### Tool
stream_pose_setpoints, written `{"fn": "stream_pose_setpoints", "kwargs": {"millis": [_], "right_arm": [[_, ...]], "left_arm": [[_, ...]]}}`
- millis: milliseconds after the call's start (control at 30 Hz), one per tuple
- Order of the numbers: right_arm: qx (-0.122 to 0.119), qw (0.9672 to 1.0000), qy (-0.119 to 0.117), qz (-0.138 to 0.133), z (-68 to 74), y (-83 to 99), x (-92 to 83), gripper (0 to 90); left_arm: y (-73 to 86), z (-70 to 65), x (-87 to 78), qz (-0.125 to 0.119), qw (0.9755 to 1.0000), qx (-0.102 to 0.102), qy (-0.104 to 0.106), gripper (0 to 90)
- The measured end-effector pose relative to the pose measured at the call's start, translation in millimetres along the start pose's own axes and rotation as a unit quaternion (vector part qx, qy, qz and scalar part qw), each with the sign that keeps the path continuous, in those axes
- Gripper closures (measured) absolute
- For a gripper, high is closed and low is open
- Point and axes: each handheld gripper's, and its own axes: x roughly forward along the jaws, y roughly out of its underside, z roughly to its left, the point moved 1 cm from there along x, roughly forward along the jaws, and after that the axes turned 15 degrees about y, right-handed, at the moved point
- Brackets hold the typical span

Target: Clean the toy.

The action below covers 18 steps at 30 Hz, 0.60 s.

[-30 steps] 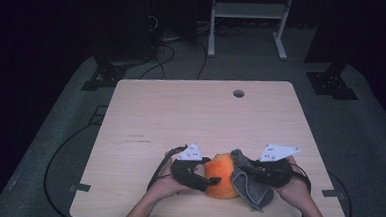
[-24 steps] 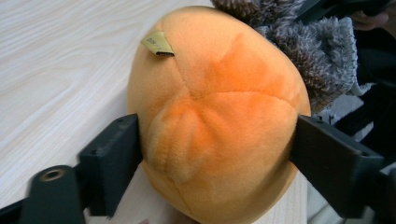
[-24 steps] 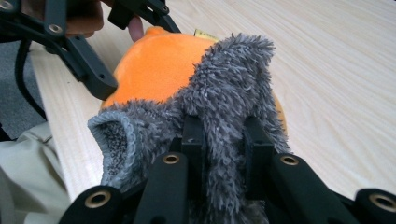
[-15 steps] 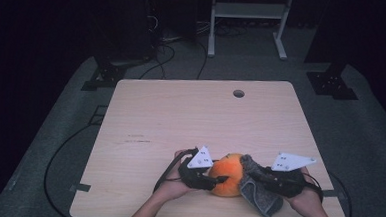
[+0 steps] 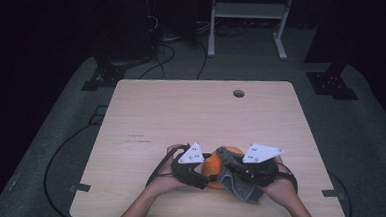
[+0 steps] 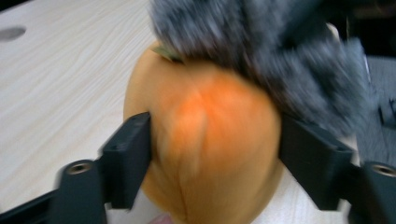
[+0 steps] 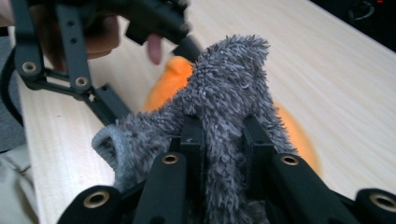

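At the near edge of the wooden table (image 5: 180, 113), I have both grippers brought together over an orange fruit, a persimmon by its look (image 5: 214, 164). My left gripper (image 5: 201, 179) has the fruit between its two black jaws: in the left gripper view the jaws sit against the persimmon's (image 6: 205, 140) two sides, pressing on it, and they have just been opening from a tighter squeeze. A dry green bit of calyx shows at the fruit's top, just under the cloth.

My right gripper (image 5: 228, 166) is clamped tight on a grey fuzzy cloth (image 5: 237, 183), which looks like a microfibre rag. In the right gripper view the cloth (image 7: 224, 107) rises in a pinched fold from between the narrow-set jaws and drapes over the persimmon (image 7: 173, 81), touching its top and its side. The left gripper's (image 7: 187, 49) black linkage and the fingers (image 7: 152, 49) of the hand holding it show beyond the cloth.

From the high view, the fruit rests on the table between my two hands, half covered by the cloth on its right side. Cables trail from both grippers toward the table's near edge.
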Motion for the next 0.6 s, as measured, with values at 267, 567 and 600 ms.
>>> {"fn": "stream_pose_setpoints", "kwargs": {"millis": [267, 567, 600], "right_arm": [[-0.003, 0.9999, 0.004, -0.014, 7.9, 3.8, -0.5, 73.7], [0.085, 0.9963, 0.016, -0.005, -27.4, 33.8, 1.6, 74.0], [0.083, 0.9964, 0.016, -0.007, -25.4, 31.8, 1.3, 74.2]], "left_arm": [[2.8, -4.6, 1.4, 0.007, 0.9998, 0.004, -0.021, 36.4], [-7.9, -2.8, 1.0, -0.013, 0.999, -0.042, -0.013, 25.2], [-7.9, -2.8, 1.0, -0.013, 0.999, -0.042, -0.013, 24.9]]}}
